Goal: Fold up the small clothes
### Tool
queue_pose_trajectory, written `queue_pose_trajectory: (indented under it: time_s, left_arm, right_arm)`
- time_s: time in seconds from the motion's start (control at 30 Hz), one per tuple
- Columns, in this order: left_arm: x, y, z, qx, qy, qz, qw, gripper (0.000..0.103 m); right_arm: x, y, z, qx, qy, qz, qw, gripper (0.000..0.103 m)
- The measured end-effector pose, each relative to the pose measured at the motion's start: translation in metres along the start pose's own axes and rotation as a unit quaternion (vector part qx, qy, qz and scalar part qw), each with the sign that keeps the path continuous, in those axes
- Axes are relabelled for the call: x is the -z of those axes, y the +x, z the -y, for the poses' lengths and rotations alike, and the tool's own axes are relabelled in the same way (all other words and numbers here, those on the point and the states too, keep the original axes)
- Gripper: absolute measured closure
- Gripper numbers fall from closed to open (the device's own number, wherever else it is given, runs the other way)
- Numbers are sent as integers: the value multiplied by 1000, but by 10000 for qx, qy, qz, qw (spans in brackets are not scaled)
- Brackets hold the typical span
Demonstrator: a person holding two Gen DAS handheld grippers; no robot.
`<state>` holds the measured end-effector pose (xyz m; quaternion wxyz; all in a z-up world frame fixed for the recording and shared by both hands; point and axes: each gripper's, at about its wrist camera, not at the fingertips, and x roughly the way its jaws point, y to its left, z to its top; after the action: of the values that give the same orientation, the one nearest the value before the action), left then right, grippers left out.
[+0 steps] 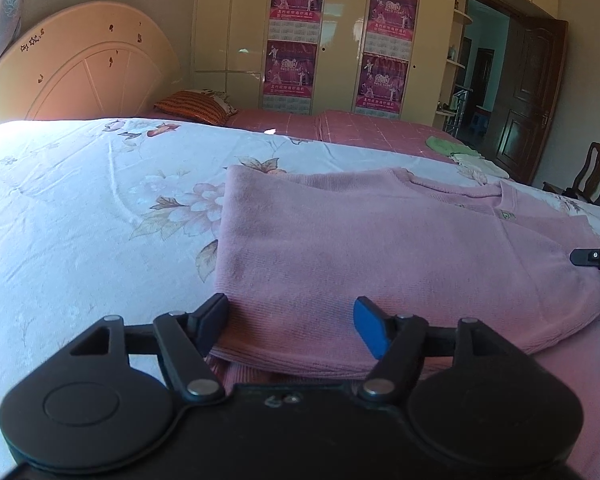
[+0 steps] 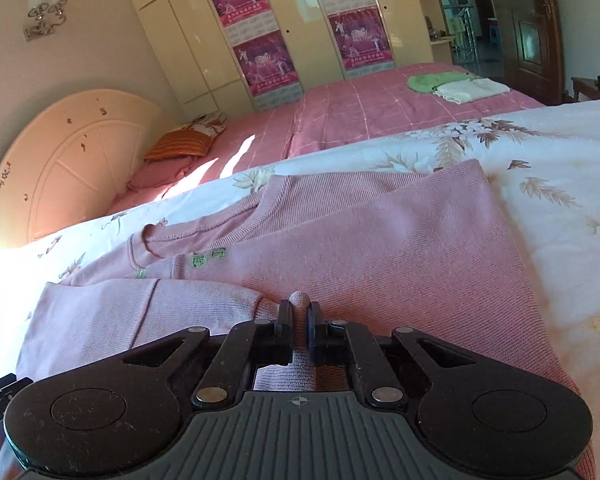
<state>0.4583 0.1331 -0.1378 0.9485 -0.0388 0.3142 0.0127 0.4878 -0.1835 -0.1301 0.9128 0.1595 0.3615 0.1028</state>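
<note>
My right gripper (image 2: pixel 300 314) pinched the pink sweater (image 2: pixel 380 248); my left gripper (image 1: pixel 289 320) gaped wide over its hem.

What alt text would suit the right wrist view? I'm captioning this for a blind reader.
The right gripper is shut on a pinch of a pink sweater that lies partly folded on a floral bedsheet. Behind lie a pink checked bedspread with folded green and white cloths, a cream headboard and a postered wardrobe.
</note>
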Motion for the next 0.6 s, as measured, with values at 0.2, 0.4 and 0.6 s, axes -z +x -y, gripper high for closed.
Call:
queue_pose_trajectory:
  time_s: [0.2, 0.4, 0.6]
  left_arm:
    - [-27, -6, 0, 181, 74, 341, 9992, 35]
    - [-63, 41, 3, 217, 252, 242, 9992, 36]
    - [-62, 88, -2, 314, 437, -131, 9985, 36]
  right_arm:
    - [-6, -31, -4, 89, -72, 403, 9991, 47]
    - [-12, -23, -10, -102, -25, 281, 9996, 84]
    - [1, 5, -15, 11, -331, -74, 9994, 103]
